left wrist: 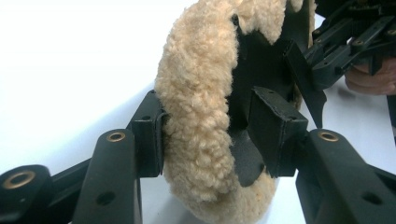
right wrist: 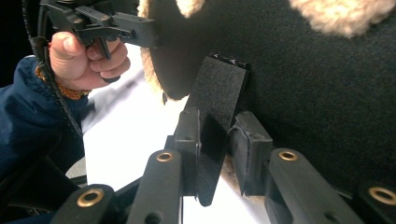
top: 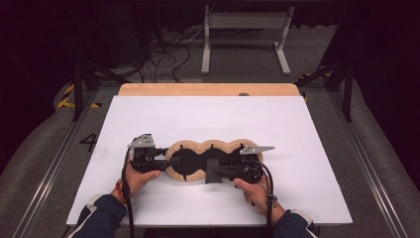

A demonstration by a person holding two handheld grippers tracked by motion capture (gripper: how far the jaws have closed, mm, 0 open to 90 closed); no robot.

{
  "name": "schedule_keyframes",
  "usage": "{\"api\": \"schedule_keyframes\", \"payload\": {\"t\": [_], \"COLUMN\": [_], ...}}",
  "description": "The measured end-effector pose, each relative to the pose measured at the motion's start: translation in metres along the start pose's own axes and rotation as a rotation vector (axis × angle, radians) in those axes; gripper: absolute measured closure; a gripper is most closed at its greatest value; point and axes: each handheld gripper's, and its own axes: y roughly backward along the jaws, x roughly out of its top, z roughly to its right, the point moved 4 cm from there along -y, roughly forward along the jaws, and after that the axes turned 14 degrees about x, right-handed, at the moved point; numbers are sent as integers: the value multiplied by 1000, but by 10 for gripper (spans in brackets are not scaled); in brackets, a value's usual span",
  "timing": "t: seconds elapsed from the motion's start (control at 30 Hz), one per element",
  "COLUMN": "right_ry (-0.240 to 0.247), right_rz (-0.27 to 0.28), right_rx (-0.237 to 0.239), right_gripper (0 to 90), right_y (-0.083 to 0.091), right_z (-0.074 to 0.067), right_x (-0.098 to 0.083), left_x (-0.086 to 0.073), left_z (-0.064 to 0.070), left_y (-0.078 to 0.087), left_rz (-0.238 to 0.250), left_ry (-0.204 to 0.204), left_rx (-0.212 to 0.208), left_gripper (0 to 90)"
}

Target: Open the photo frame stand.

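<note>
A three-lobed pad [top: 213, 145] with a tan fleece rim and black lining lies on the white table top, near the front. My left gripper [top: 173, 161] comes in from the left. In the left gripper view it [left wrist: 212, 135] is shut on the pad's end, one jaw against the fleece [left wrist: 196, 93] and the other against the black lining. My right gripper [top: 213, 172] points left at the pad's middle. In the right gripper view it [right wrist: 217, 144] is shut on a black hook-and-loop strap [right wrist: 217, 88] that hangs from the lining.
The white sheet [top: 208, 114] covers the table, with a wooden edge [top: 208, 89] at the far side. Beyond the table stand a white frame [top: 245, 29] and loose cables [top: 168, 54] on the floor. A hand [right wrist: 84, 60] holds the left gripper.
</note>
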Motion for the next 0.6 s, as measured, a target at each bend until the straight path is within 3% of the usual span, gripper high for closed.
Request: {"api": "schedule_keyframes", "payload": {"t": [0.07,0.1,0.17,0.23,0.3,0.33,0.43,0.47,0.53,0.6], "right_ry": [7,10,14,20,20,24,36,41,54,62], "right_rz": [-9,-18,-27,-30,-30,-27,-20,-23,-27,-32], "right_rx": [-6,-8,-11,-15,-20,-28,-38,-38,-42,-42], "right_gripper": [741,732,725,724,721,720,719,719,720,720], "right_y": [-1,-2,-3,-3,-4,-4,-5,-5,-5,-5], "right_z": [0,-1,-1,-1,-2,-2,-3,-3,-4,-4], "right_x": [-1,-2,-3,-4,-4,-4,-5,-5,-6,-6], "left_x": [-3,-4,-5,-6,-7,-7,-7,-8,-11,-13], "left_z": [-1,1,0,1,0,-1,0,-2,-2,0], "left_y": [0,0,-1,-1,-3,-3,-6,-9,-13,-17], "left_rz": [11,4,9,-1,-8,-15,-46,-62,-84,-113], "left_ry": [-8,15,-13,21,7,-24,-40,-41,5,1], "left_rx": [-3,0,4,-10,1,7,26,19,-13,-26], "left_gripper": [499,493,483,478,465,456,378,326,279,251]}}
